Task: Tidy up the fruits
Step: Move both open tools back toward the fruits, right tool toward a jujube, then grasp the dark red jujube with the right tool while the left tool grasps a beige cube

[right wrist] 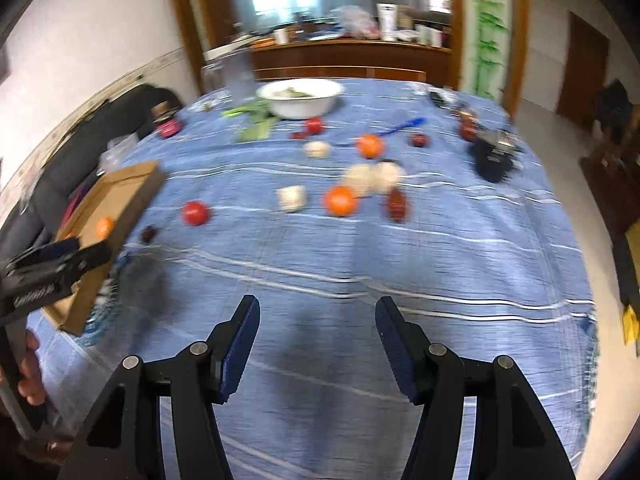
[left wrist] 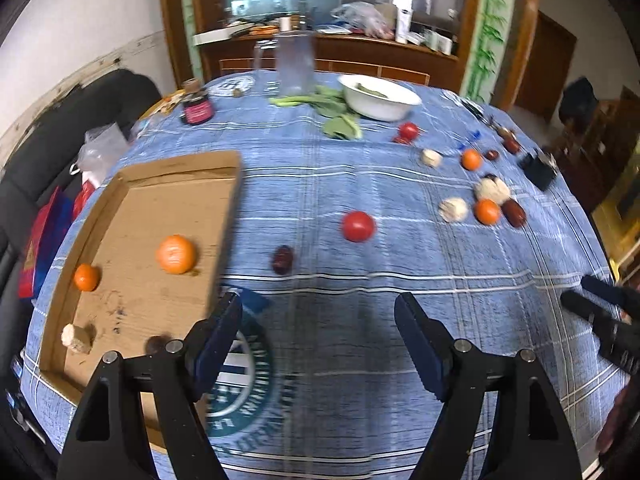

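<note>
Blue checked cloth covers the counter (left wrist: 360, 184), with a wooden sideboard and a mirror behind it. At the cloth's left side lies a shallow cardboard tray (left wrist: 132, 240) holding a large orange (left wrist: 176, 254), a small orange (left wrist: 86, 277), a pale lump (left wrist: 77, 338) and a dark fruit (left wrist: 157, 345) near its front edge. Loose on the cloth sit a red tomato (left wrist: 358, 226), a dark red date (left wrist: 282, 260) just beside the tray, and farther right a cluster of oranges, pale lumps and dates (left wrist: 486, 202). A white bowl (left wrist: 378, 96) and leafy greens (left wrist: 332, 110) stand at the far side. The left gripper (left wrist: 320, 320) hovers over bare cloth beside the tray, jaws spread and empty. The right gripper (right wrist: 318, 320) hangs above the cloth nearer the cluster, likewise spread wide, gripping nothing; its view is blurred
</note>
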